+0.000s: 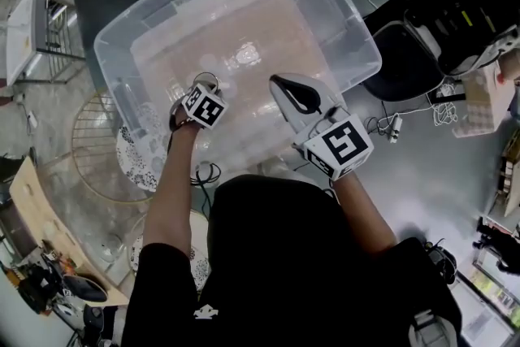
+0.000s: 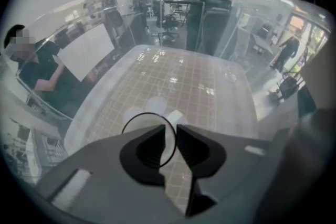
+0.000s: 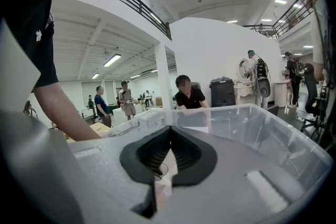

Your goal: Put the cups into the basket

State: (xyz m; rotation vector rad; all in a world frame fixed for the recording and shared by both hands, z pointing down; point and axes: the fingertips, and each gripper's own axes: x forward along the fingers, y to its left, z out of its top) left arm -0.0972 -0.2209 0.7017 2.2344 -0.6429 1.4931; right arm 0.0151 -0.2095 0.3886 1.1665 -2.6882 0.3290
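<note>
A: Where's the cup [image 2: 146, 119]?
B: In the basket [image 1: 351, 10], near left, its wall between the jaws of the left gripper [image 2: 169, 131]
A: And the right gripper [image 3: 169, 134]?
B: Right of it, at the basket's near side

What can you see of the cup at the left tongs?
The cup is clear, thin plastic with a dark round rim, seen mouth-on from above. It is low inside the bin, above its bottom. The left tongs straddle its wall, one jaw inside the rim, one outside; whether they press on it is unclear.
</note>
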